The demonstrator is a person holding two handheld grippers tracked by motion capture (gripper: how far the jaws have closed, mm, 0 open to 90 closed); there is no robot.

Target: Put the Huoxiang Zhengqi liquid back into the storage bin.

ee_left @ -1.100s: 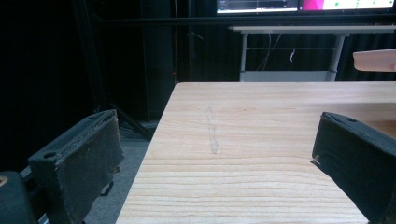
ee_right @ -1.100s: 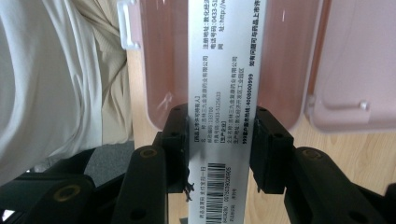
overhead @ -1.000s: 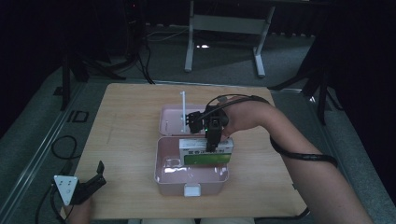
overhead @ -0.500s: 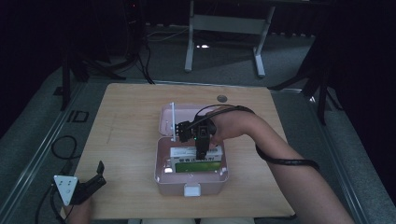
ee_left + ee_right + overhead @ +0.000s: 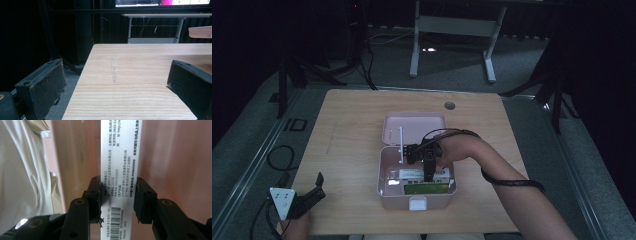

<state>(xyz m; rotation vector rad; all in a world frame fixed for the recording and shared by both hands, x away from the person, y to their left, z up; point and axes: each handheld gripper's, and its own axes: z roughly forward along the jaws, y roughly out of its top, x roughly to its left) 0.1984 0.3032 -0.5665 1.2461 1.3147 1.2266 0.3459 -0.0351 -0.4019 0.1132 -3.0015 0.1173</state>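
Right gripper (image 5: 119, 195) clamps white carton (image 5: 121, 165) — over pink box (image 5: 384, 187); left gripper (image 5: 115, 82) gapes.

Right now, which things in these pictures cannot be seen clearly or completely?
- White carton, right gripper view: top and bottom cut off by the frame; the right gripper covers its sides.
- Green box in the pink case, high view: print too small to read.
- Case floor, high view: partly hidden by the hand.
- Left gripper, high view: partly cut off by the bottom edge.

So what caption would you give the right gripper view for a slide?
Right gripper shut on a white printed box, held over the pink case.
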